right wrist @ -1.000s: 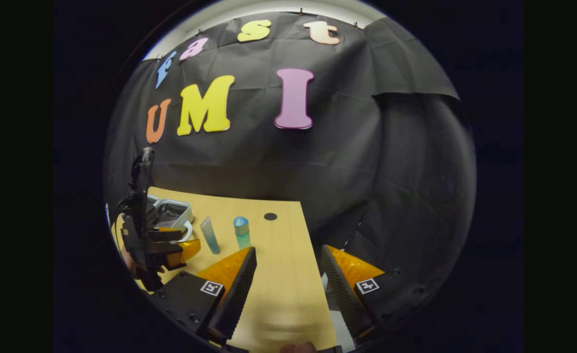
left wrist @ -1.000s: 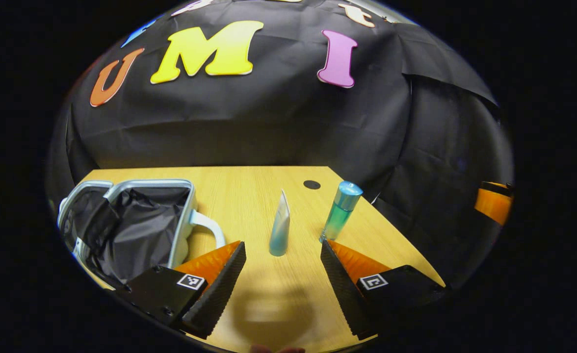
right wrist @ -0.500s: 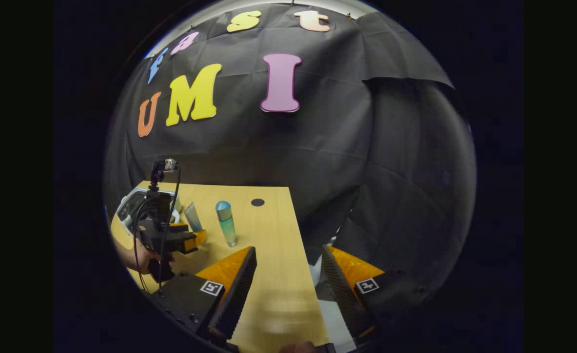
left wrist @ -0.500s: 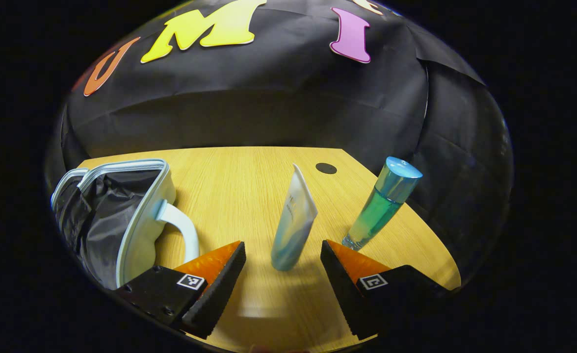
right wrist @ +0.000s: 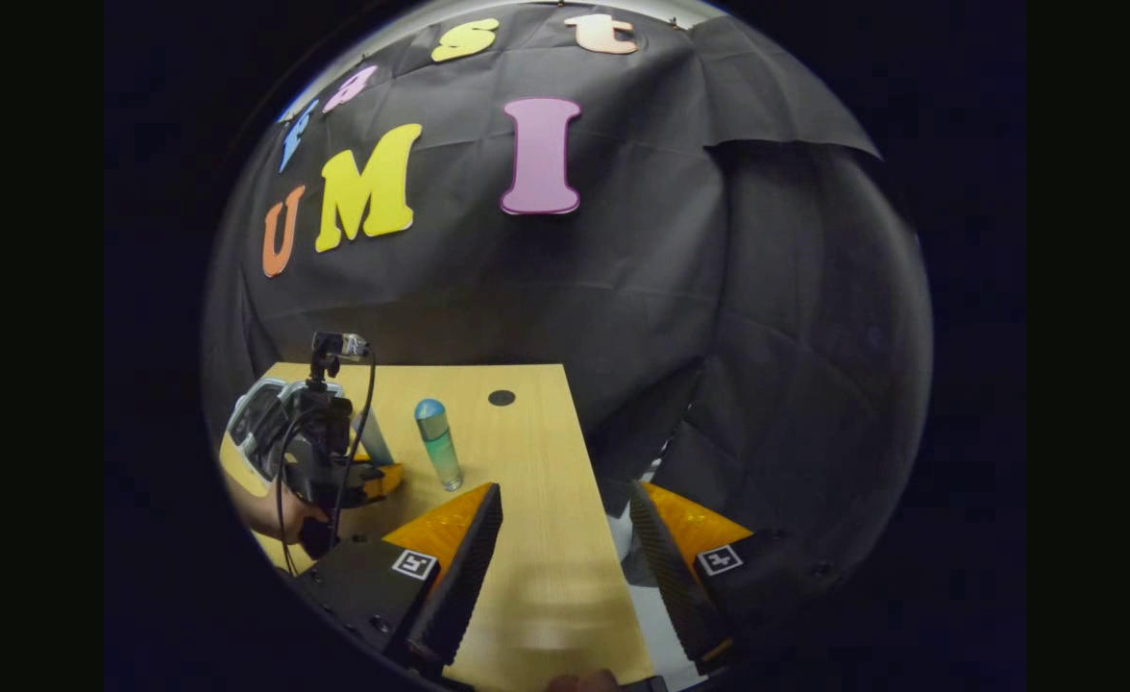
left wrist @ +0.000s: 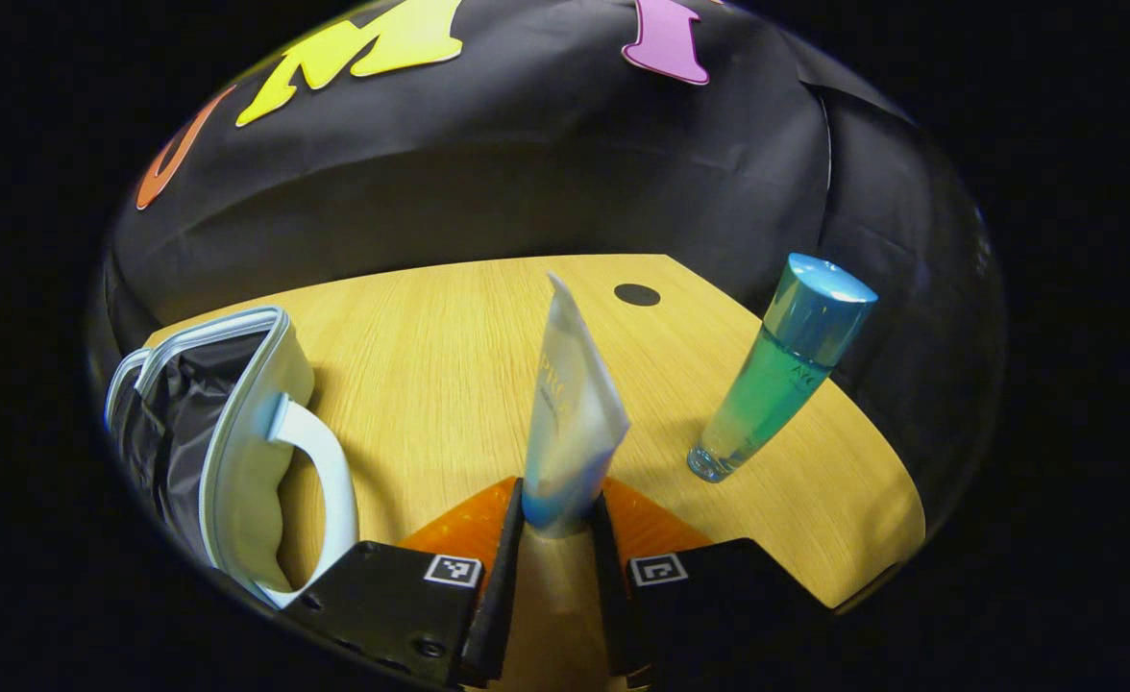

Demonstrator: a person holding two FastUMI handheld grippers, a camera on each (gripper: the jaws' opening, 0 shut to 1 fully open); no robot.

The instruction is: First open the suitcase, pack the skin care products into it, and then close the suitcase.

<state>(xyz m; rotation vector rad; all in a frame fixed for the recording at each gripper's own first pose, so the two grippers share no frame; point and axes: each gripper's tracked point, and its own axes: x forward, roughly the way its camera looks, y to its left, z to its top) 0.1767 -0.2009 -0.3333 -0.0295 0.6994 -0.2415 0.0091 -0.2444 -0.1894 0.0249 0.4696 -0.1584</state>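
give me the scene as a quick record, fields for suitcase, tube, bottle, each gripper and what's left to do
suitcase: suitcase open on the wooden table, dark lining showing
tube: tube upright, cap end between the left gripper fingers
bottle: blue-green bottle standing on the table, untouched
left gripper: shut on tube
right gripper: right gripper open, holding nothing
left to do: pack both items, close suitcase
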